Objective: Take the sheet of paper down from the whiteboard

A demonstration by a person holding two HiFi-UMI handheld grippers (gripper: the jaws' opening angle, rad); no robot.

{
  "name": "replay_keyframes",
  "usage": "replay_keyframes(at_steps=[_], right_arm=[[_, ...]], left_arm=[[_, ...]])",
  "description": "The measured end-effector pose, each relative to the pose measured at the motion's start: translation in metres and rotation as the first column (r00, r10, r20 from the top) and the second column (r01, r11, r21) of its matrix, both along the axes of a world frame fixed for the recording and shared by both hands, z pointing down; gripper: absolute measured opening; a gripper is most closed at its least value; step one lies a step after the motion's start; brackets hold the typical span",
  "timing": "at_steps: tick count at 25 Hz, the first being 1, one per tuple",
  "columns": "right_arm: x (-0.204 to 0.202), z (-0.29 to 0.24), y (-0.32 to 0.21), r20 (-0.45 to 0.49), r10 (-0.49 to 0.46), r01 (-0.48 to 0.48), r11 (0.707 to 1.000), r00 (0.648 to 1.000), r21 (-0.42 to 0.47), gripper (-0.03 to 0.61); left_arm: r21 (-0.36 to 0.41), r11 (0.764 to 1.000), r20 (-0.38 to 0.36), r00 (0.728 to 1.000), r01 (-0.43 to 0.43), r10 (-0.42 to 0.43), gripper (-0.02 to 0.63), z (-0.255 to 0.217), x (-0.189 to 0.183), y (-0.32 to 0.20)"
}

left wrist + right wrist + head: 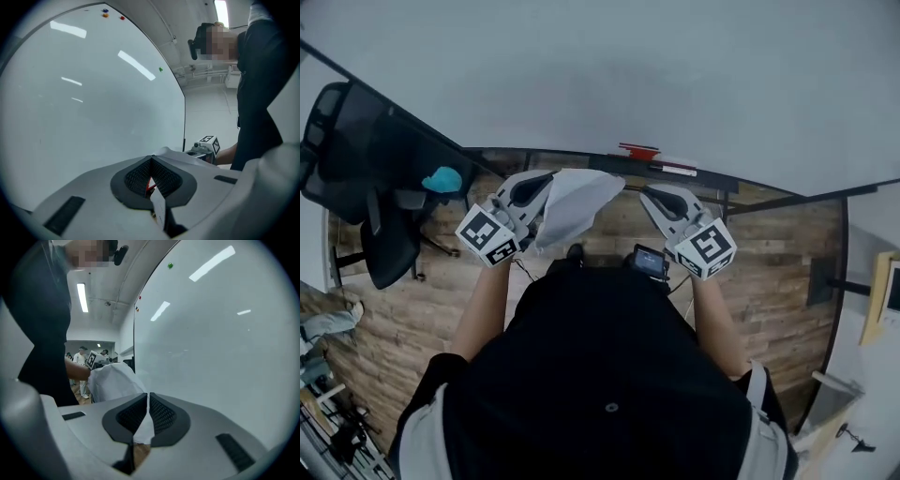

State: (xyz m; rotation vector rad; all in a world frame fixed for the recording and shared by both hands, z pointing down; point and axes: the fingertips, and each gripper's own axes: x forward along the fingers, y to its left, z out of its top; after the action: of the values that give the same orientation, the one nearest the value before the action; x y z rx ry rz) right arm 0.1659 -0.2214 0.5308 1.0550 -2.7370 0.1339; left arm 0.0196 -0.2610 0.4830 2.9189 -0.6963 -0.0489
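The white sheet of paper [577, 202] hangs off the whiteboard [628, 75], loosely curved. My left gripper [548, 180] is shut on its left edge. In the left gripper view a strip of the paper [159, 208] stands pinched behind the closed pads of that gripper [151, 159]. My right gripper [645, 194] sits just right of the paper's free corner with its jaws together. In the right gripper view its tips [147, 395] meet, and the paper [115, 380] bulges beyond them to the left. A white sliver shows in the slit; I cannot tell whether it is pinched.
A black office chair [366, 178] stands to the left with a teal object [442, 180] beside it. A red eraser [637, 150] and markers [675, 169] lie on the board's tray. Small magnets [105, 13] dot the board's top. Wooden floor [769, 272] lies below.
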Motion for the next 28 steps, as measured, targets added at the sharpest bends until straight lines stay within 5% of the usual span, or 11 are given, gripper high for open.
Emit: replay_keyframes(at_steps=[5, 10, 28], right_arm=[[-0.001, 0.049, 0.014, 0.035, -0.011, 0.014, 0.997, 0.999, -0.079, 0.028], [0.011, 0.071, 0.026, 0.079, 0.026, -0.017, 0.993, 0.996, -0.119, 0.026], [0.033, 0.082, 0.029, 0.112, 0.075, -0.059, 0.989, 0.991, -0.139, 0.025]], left_arm=[[-0.086, 0.996, -0.079, 0.997, -0.001, -0.006, 0.011, 0.042, 0.005, 0.006], [-0.15, 0.988, -0.077, 0.997, -0.04, 0.029, 0.011, 0.063, 0.018, 0.017], [-0.185, 0.975, -0.07, 0.991, -0.123, 0.112, 0.011, 0.071, 0.048, 0.038]])
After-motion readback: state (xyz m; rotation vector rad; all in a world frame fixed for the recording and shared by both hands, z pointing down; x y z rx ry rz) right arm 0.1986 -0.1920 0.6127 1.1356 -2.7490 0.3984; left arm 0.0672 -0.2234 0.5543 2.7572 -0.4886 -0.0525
